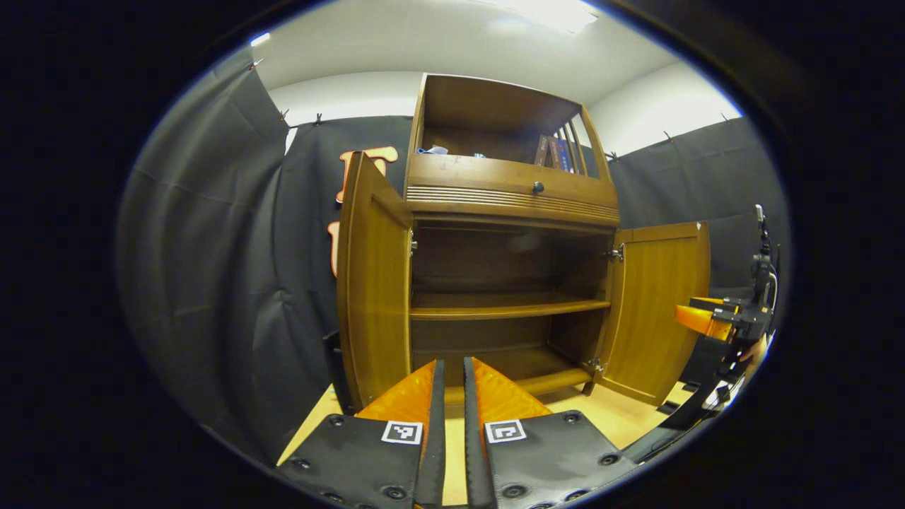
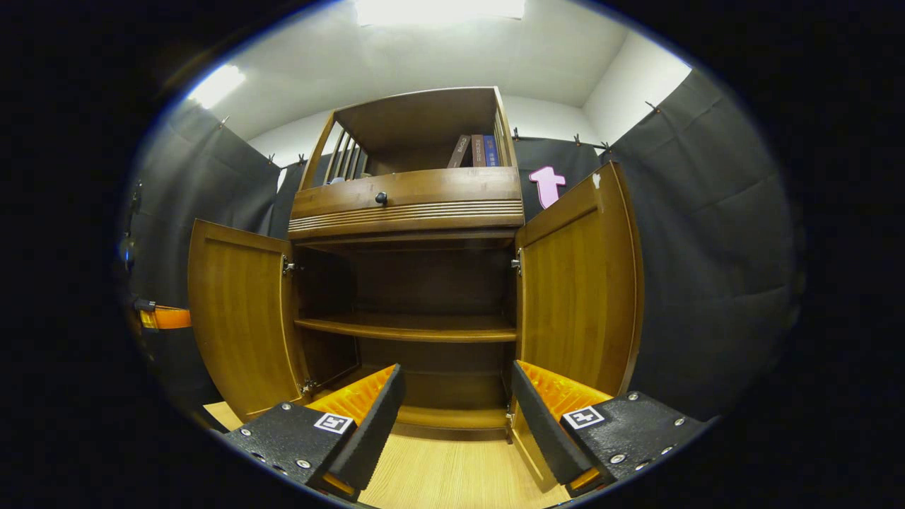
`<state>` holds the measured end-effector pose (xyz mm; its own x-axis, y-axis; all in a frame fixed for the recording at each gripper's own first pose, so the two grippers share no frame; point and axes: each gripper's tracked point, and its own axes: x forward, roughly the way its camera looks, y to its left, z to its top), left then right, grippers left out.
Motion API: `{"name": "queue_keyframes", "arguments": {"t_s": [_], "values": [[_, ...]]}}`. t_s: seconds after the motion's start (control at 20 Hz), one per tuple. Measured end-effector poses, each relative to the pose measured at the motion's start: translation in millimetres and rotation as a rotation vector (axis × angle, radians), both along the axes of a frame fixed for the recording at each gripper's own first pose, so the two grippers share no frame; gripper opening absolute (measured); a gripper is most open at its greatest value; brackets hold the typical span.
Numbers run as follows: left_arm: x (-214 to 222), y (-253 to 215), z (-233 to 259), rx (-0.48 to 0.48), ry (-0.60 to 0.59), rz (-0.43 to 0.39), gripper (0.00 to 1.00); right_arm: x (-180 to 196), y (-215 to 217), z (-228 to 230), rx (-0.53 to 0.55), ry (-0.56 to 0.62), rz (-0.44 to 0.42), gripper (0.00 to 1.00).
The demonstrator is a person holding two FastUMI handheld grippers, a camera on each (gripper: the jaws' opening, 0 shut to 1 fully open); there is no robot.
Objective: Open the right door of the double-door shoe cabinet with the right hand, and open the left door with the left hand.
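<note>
The left gripper (image 1: pixel 452 364) sits low in the left gripper view, its two fingers pressed almost together with only a thin slit between them, pinching nothing. It points at the brown wooden double-door shoe cabinet (image 1: pixel 505 205), in front of the cabinet's lower opening and well apart from it. The right gripper (image 2: pixel 456 378), in the right gripper view, has its fingers spread wide and holds nothing; it also faces the cabinet's open middle from in front.

Both doors appear already swung out. The brown wooden left door (image 1: pixel 371 283) stands open at the cabinet's left side, edge toward the camera. The brown wooden right door (image 2: pixel 580 297) stands open at the cabinet's right side. Inside the cabinet, a bare wooden shelf (image 2: pixel 410 327) crosses the middle. Above the doors is a ribbed drawer front with a small dark round knob (image 2: pixel 381 198), and above that an open top compartment with a few upright books (image 2: pixel 475 150).

The task looks essentially complete. What remains is probably to draw both grippers straight back from the cabinet without brushing either door, so the doors stay wide.

Door handles sit on the outer faces, turned away and hidden. The cabinet's floor is partly covered by the gripper fingers. The small items in the top compartment are too small to identify.
</note>
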<state>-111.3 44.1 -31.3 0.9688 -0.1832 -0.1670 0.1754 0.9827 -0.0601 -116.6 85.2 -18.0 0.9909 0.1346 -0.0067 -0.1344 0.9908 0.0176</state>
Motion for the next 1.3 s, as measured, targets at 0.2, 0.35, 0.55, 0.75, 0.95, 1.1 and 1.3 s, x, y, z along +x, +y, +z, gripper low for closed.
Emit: {"name": "queue_keyframes", "arguments": {"t_s": [0.2, 0.35, 0.55, 0.75, 0.95, 1.1, 1.3], "values": [[11, -8, 18, 0.022, -0.04, 0.043, 0.3, -2, -6, 14, -0.017, -0.011, -0.002, 0.98], [15, -14, 26, 0.042, -0.05, 0.073, 0.46, -1, -8, 23, -0.022, -0.019, -0.003, 0.92], [20, -21, 31, 0.065, -0.054, 0.094, 0.67, 3, -5, 25, -0.016, -0.012, 0.013, 0.92], [27, -18, 35, 0.069, -0.061, 0.118, 0.83, 8, -3, 26, -0.025, -0.002, 0.021, 0.92], [31, -8, 28, 0.051, -0.037, 0.162, 0.96, 11, 5, 20, -0.051, 0.019, 0.034, 0.92], [25, -3, 25, 0.07, -0.039, 0.189, 0.96, 9, 7, 16, -0.058, 0.021, 0.038, 0.92], [14, 0, 24, 0.079, -0.031, 0.198, 0.98, 4, 9, 15, -0.06, 0.023, 0.046, 0.93]]}}
